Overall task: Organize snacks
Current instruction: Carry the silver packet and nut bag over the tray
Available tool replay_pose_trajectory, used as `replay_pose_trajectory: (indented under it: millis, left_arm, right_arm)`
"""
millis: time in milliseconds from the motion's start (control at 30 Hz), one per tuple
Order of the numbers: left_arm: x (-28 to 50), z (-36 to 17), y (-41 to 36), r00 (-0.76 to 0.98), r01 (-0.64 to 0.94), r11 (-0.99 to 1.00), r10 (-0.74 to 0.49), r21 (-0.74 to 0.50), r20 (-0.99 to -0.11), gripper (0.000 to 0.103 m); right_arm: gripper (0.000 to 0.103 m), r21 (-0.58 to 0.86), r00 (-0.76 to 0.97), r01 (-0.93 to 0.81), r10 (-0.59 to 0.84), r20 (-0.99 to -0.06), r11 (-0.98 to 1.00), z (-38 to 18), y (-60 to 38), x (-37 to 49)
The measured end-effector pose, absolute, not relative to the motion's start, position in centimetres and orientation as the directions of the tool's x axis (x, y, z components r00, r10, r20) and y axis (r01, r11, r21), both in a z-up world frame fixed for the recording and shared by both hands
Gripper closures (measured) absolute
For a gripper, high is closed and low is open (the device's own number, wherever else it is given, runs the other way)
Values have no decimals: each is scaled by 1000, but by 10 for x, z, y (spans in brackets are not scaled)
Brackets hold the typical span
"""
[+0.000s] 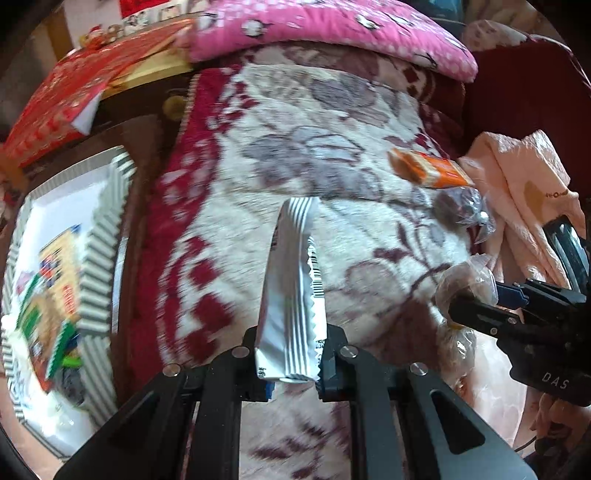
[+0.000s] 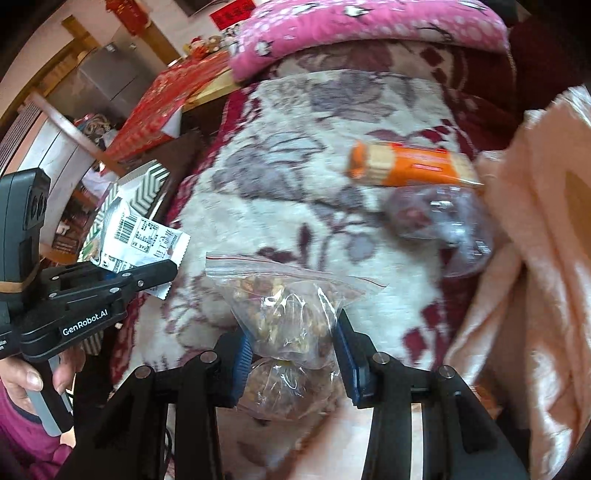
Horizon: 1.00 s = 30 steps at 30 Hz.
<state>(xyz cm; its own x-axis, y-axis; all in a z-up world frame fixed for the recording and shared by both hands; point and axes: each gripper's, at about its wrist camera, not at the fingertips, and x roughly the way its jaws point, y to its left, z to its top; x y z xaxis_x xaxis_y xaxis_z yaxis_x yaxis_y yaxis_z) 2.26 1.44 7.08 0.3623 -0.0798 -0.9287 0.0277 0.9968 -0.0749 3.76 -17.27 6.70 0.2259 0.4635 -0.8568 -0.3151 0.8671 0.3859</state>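
My left gripper (image 1: pixel 291 354) is shut on a white and silver snack packet (image 1: pixel 291 288), which stands up between its fingers over the floral blanket (image 1: pixel 236 177). The same packet (image 2: pixel 142 236) shows its barcode at the left of the right wrist view. My right gripper (image 2: pixel 291 350) is shut on a clear zip bag of nuts (image 2: pixel 288 317), seen also in the left wrist view as a bag (image 1: pixel 463 284) in the right gripper (image 1: pixel 465 306). An orange biscuit pack (image 2: pixel 410 166) and a clear packet of dark snacks (image 2: pixel 439 225) lie on the blanket further off.
A striped box (image 1: pixel 107 229) with several snack packs in it stands at the left, past the blanket's red border. A pink pillow (image 1: pixel 332 26) lies at the far end. Peach cloth (image 2: pixel 535 240) is bunched on the right. A red box (image 1: pixel 70 92) sits far left.
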Motion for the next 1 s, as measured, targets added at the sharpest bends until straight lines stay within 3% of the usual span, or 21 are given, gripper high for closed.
replay_pose_trajectory:
  millis: [1000]
  left_arm:
    - [-34, 112, 147, 458, -226, 973, 68, -42, -887, 88]
  right_arm:
    - [59, 326, 161, -596, 507, -847, 734, 119, -16, 29]
